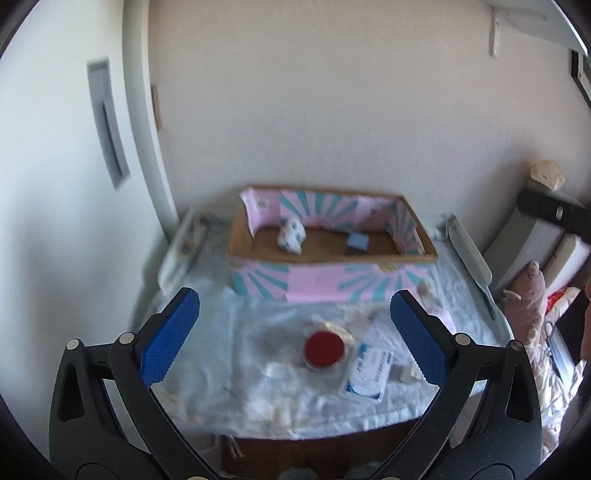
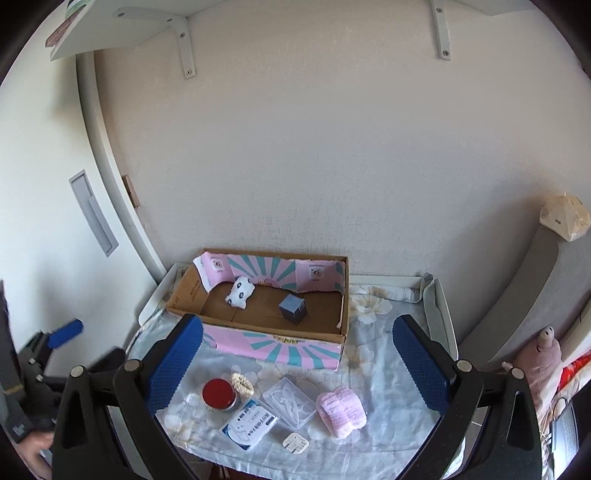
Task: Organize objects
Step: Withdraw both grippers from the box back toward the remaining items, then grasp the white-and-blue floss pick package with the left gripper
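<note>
A pink and teal cardboard box (image 2: 280, 345) stands at the back of a small table; it also shows in the left wrist view (image 1: 314, 280). Inside it lie a white spotted pouch (image 2: 240, 291) and a blue-grey cube (image 2: 293, 308). In front of the box lie a red-lidded jar (image 2: 218, 394), a cream scrunchie (image 2: 242, 383), a white and blue packet (image 2: 249, 424), a clear plastic case (image 2: 290, 406), a pink fluffy roll (image 2: 341, 410) and a small white square (image 2: 295, 442). My left gripper (image 1: 295, 332) is open above the jar (image 1: 324, 349). My right gripper (image 2: 297, 365) is open above the table front. The left gripper also shows in the right wrist view (image 2: 64, 334).
The table has a floral blue cloth (image 2: 376, 354) and white raised side rails (image 2: 439, 314). A white wall stands behind, a door with a recessed handle (image 2: 94, 214) at left. A grey headboard (image 2: 524, 306), a pink plush toy (image 2: 541, 354) and bedding lie at right. A shelf (image 2: 122, 26) hangs overhead.
</note>
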`<state>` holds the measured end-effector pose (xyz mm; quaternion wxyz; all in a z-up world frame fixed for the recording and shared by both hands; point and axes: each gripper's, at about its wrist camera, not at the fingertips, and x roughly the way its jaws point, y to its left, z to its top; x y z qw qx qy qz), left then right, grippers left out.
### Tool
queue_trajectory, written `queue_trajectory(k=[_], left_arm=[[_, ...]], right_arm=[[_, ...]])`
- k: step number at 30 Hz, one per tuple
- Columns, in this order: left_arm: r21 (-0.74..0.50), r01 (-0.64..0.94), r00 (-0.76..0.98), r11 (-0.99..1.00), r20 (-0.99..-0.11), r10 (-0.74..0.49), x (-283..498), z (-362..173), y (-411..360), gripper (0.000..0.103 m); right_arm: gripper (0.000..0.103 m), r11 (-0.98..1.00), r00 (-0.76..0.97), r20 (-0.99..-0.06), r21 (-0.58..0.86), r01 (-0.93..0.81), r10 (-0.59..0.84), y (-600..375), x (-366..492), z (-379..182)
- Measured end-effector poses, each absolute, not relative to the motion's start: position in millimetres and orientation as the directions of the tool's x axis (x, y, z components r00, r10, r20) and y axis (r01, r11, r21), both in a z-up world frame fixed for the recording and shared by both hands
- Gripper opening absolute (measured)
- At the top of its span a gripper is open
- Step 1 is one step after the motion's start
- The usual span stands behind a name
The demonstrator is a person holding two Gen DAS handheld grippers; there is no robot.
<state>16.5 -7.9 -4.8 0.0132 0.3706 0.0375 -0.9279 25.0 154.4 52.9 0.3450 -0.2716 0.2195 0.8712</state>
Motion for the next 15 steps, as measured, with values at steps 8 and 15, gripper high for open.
queue_trajectory(k=[8,15], left_arm=[[-0.142,0.009,-0.565,-0.990,-0.817,0.112,21.5,-114.0,40.9,0.100],[-0.124,-0.019,-0.463,-0.992,-0.878,0.119,0.7,-169.1,75.1,0.088]], right_arm=[[0.103,-0.730,-0.612,-0.673,0.156,-0.666,0.414,168.9,36.9,29.2],[0.103,-0.749,-0.601,-0.702,0.145,-0.646,0.382,185.4,50.0,11.6]])
